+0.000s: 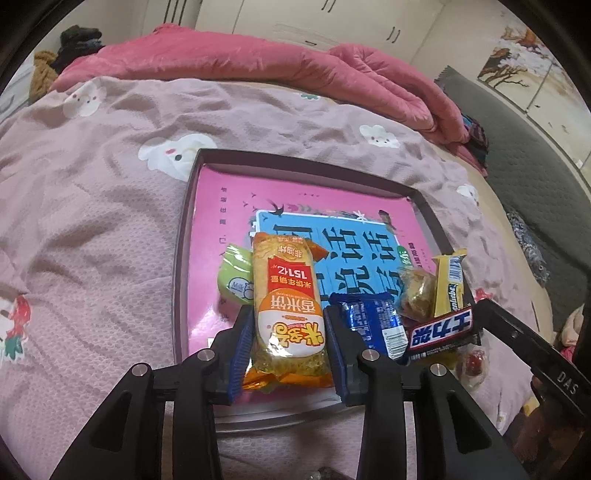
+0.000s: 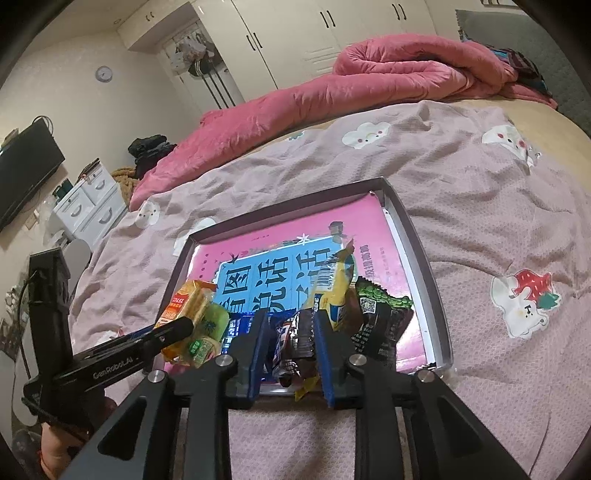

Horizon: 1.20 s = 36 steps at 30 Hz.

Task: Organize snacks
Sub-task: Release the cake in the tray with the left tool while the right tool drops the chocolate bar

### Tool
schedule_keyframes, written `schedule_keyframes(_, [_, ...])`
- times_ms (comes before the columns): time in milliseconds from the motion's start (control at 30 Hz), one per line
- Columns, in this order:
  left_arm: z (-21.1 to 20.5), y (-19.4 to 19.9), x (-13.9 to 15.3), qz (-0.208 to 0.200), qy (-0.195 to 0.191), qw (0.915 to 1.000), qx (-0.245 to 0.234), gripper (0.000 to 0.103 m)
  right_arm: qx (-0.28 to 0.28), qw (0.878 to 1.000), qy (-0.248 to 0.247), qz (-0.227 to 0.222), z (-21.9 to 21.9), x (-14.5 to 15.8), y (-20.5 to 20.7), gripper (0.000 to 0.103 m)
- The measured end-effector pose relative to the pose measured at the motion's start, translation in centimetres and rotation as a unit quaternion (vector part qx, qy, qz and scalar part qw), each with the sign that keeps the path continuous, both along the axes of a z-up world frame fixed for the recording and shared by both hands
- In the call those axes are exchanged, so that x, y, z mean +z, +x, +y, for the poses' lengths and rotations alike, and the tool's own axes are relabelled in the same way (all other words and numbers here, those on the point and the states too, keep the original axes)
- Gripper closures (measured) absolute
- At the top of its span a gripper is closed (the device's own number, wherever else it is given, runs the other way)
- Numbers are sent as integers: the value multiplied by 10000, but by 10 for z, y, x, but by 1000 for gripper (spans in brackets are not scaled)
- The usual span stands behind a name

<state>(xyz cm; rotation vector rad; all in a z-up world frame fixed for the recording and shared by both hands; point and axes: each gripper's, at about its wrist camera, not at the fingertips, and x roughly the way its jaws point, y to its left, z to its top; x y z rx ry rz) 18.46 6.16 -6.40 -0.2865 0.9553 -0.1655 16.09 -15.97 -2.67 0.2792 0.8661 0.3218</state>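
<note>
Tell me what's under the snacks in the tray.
A pink book with a blue title panel lies flat in the tray under the snacks. Its near edge is covered.

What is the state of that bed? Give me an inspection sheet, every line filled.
Surface: pink patterned bed cover, wrinkled, with a shallow tray on it.
Job's things: rice cracker pack, chocolate bar, blue packet, yellow bar, green packet and black packet, all bunched at the tray's near end.
Clutter: rumpled pink quilt, dark clothes.
Grippers: left gripper closed on the rice cracker pack; right gripper open, chocolate bar between its fingers.
Cables: thin cable on the left gripper's body.
Surroundings: wardrobe, television, white drawers.
</note>
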Motion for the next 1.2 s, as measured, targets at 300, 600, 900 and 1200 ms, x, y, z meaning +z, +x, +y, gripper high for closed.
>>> schedule_keyframes(300, [1, -2, 2, -27, 22, 10000, -6, 52, 12, 10000, 23, -1, 0, 1, -1, 76])
schedule_keyframes(600, [-1, -6, 11, -142, 47, 9999, -57, 46, 25, 10000, 61, -61, -2, 7, -7, 75])
schedule_keyframes(900, [1, -13, 25, -284, 48, 9996, -46, 34, 22, 9999, 43, -160, -4, 14, -9, 68])
schedule_keyframes(1200, [1, -22, 39, -412, 93, 9991, -40, 28, 38, 9996, -51, -286, -8, 21, -15, 60])
